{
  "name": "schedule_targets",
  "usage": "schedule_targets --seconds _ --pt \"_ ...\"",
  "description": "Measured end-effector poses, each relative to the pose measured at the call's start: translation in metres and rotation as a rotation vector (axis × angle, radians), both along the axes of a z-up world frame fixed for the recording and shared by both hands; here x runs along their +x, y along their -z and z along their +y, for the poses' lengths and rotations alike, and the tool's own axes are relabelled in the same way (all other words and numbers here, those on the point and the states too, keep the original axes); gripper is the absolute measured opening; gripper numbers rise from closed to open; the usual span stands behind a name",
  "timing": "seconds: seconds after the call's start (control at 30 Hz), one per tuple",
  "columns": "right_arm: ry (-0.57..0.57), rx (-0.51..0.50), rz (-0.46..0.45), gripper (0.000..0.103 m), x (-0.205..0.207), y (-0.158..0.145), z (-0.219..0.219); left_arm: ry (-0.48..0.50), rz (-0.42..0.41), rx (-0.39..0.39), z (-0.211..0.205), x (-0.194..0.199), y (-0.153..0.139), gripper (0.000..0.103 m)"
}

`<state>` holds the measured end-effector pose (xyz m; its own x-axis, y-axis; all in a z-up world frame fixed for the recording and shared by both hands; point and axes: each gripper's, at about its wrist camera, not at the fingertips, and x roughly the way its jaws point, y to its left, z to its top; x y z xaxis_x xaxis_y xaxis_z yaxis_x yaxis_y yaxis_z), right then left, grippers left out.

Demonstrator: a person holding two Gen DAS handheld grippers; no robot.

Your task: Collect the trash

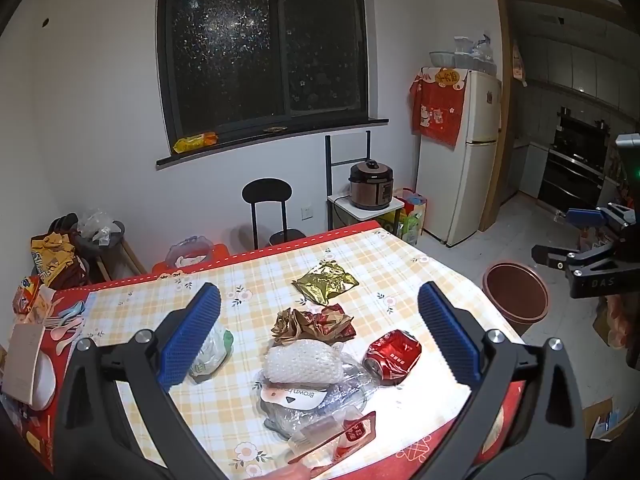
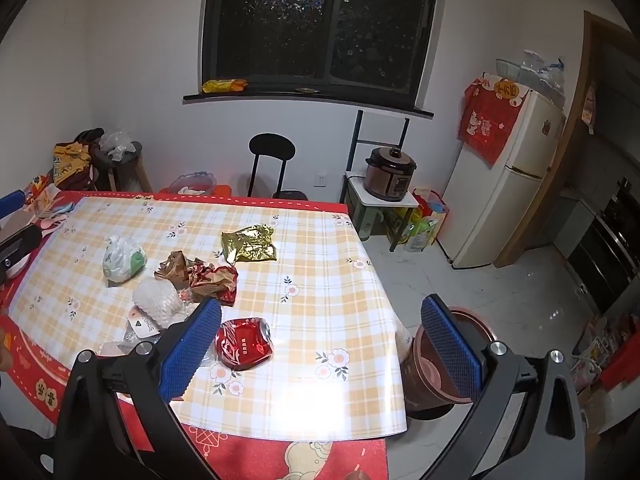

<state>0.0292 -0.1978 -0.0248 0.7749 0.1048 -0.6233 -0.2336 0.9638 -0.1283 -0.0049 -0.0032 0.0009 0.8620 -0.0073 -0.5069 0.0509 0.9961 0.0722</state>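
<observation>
Trash lies on a checked tablecloth (image 1: 248, 276) (image 2: 320, 248): a crushed red can (image 1: 394, 354) (image 2: 244, 348), a gold foil packet (image 1: 326, 282) (image 2: 250, 244), crumpled brown-red wrappers (image 1: 316, 324) (image 2: 200, 276), a white bubble-wrap wad (image 1: 302, 362) (image 2: 158, 302), clear plastic packaging (image 1: 316, 400) and a small white-green bag (image 1: 212, 354) (image 2: 122, 258). A brown bin (image 1: 516, 292) (image 2: 436, 364) stands on the floor by the table's right edge. My left gripper (image 1: 318, 332) hovers open above the pile. My right gripper (image 2: 320, 344) is open over the table's right corner, the can just inside its left finger.
A black stool (image 1: 268, 208) and a rice cooker (image 1: 370, 186) on a small stand are behind the table. A white fridge (image 1: 460, 152) stands at the right, beside a kitchen doorway. Spoons and papers (image 1: 48, 328) clutter the table's left end.
</observation>
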Motion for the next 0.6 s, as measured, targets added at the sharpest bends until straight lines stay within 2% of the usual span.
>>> schedule_targets --seconds 0.6 --pt "-0.016 0.007 -0.010 0.099 -0.002 -0.009 0.004 -0.004 -0.010 -0.021 0.004 -0.005 0.000 0.098"
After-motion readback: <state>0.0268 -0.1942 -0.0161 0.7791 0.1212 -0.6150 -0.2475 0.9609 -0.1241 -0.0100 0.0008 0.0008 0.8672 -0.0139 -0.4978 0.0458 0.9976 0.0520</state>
